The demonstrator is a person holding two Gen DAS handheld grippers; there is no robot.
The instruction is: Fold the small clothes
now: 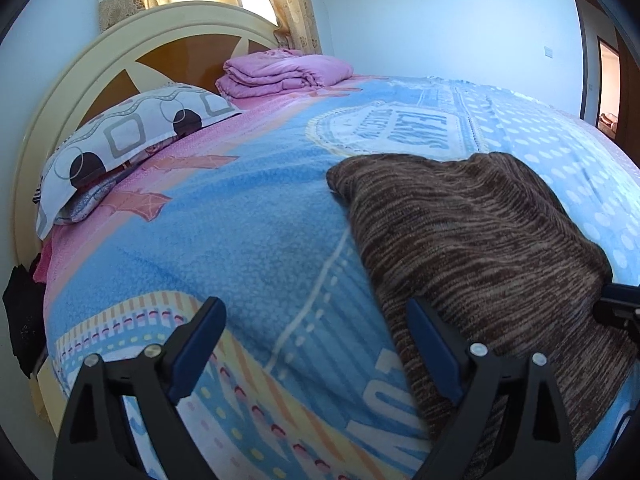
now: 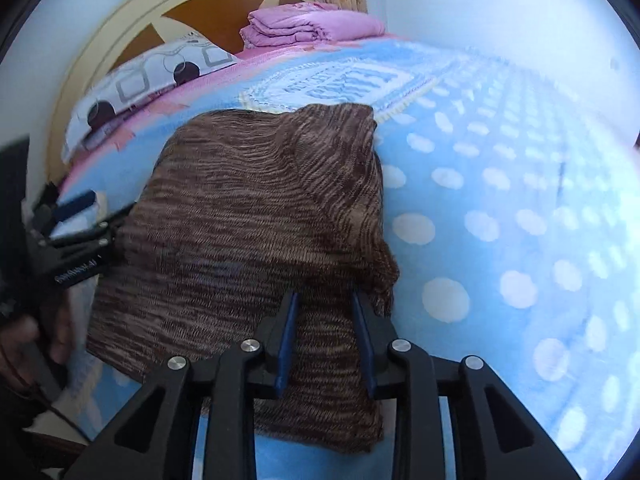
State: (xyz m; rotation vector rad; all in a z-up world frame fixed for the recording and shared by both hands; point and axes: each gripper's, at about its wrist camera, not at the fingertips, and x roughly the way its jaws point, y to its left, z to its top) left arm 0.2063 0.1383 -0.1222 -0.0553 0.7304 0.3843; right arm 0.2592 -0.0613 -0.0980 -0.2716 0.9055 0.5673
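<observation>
Right gripper (image 2: 325, 300): standing partly open, jaws a narrow gap apart, hovering over the near right edge of the sweater (image 2: 256, 216); whether gripping cloth or merely lying over it, unclear from this view. Blue pads (image 2: 289, 336) showing inside both fingers. Also appearing at the right edge of the left wrist view (image 1: 618, 308), just beside the knit's far side.

Left gripper (image 1: 316, 312): gaping wide, holding nothing; right finger (image 1: 430, 344) lying over the sweater's (image 1: 472, 240) left border, left finger (image 1: 200, 336) hanging above bare blanket (image 1: 240, 232). Seen from the right wrist view (image 2: 76, 216) sitting at the knit's left edge, with a hand (image 2: 24, 344) gripping the handle below.

Sweater: brown striped knit, lying flat and folded into a rough rectangle on the blanket, near the bed's front edge, between the two grippers.

Blanket: blue fleece with white dots, lettering, pink band toward the headboard, covering the bed.

Pillow (image 1: 120, 136): white with circles and squares, resting against the headboard (image 1: 80, 68), well apart from the sweater.

Pink quilt (image 1: 284, 70): folded, sitting at the bed's far end beside the pillow.

Curtain (image 1: 288, 4): patterned, hanging behind the headboard.

Doorway (image 1: 608, 84): showing at far right.

Dark cloth (image 1: 24, 320): hanging at the bed's left side.
</observation>
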